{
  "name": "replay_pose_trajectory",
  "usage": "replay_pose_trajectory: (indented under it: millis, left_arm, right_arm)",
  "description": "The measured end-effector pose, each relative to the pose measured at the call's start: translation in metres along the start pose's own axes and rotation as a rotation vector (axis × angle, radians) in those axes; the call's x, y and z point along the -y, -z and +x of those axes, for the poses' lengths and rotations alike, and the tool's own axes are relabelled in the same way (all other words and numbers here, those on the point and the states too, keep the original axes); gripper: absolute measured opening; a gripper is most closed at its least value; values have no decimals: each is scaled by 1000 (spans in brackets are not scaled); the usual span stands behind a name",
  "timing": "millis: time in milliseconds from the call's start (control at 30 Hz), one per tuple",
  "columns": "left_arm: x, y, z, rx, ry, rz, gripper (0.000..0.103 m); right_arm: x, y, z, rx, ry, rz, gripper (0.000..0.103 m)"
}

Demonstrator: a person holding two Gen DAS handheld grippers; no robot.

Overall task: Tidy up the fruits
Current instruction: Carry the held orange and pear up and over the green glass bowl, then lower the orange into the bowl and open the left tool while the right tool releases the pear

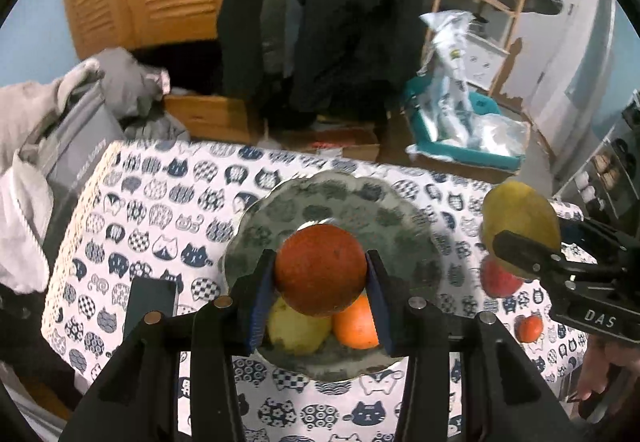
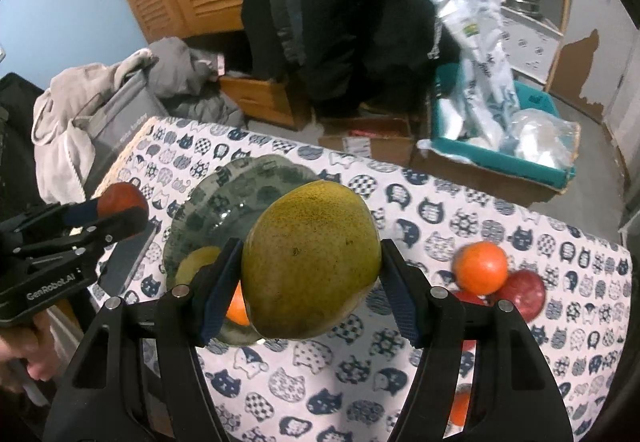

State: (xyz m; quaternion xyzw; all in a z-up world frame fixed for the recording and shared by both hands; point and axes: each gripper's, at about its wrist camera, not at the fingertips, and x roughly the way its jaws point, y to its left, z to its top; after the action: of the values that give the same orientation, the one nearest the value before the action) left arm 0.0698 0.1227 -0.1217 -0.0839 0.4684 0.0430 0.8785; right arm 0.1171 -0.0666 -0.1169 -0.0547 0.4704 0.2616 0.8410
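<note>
My left gripper [image 1: 321, 274] is shut on a dark red-orange fruit [image 1: 320, 268] and holds it above the grey-green scalloped plate [image 1: 360, 202]. On the plate lie a yellow-green fruit [image 1: 292, 330] and an orange [image 1: 356, 326]. My right gripper [image 2: 310, 274] is shut on a large yellow-green mango [image 2: 312, 262], held above the table to the right of the plate [image 2: 224, 198]. In the left wrist view the mango [image 1: 520, 218] shows at right. On the cloth at right lie an orange [image 2: 480, 268] and a red apple [image 2: 526, 292].
The table has a white cloth with cat faces [image 2: 360, 382]. A dark flat rectangular object [image 1: 150, 306] lies left of the plate. Beyond the table are a person in dark clothes [image 2: 340, 2], a teal box with bags [image 2: 500, 130], cardboard boxes and heaped clothes [image 2: 120, 82].
</note>
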Motion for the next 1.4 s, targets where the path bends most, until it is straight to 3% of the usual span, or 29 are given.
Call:
replay_pose_trajectory:
  millis: [533,1000,1067,1133,1233,1400]
  left_arm:
    - [-34,9,80,-146,-43,-46,45]
    - [-47,22,115,-236,-36,-86,45]
    - [-45,22,115,-236,-40,-78,48]
    - [-43,22,115,-234,-40,-70,58]
    - [-42,20,112,-220,-52,-56,66]
    - [-45,21,107,-219,-64,-61,67]
  right_arm:
    - [-33,-3,77,-119,-36,-27,68]
    - [-33,8,110,-190,-31,-34,68]
    - [-32,9,111,-192,-30,-35,68]
    - [-32,10,111,-194,-31,-36,68]
    - [-32,10,112,-196,-32,-36,68]
    - [-30,12,114,-202,-33,-27,68]
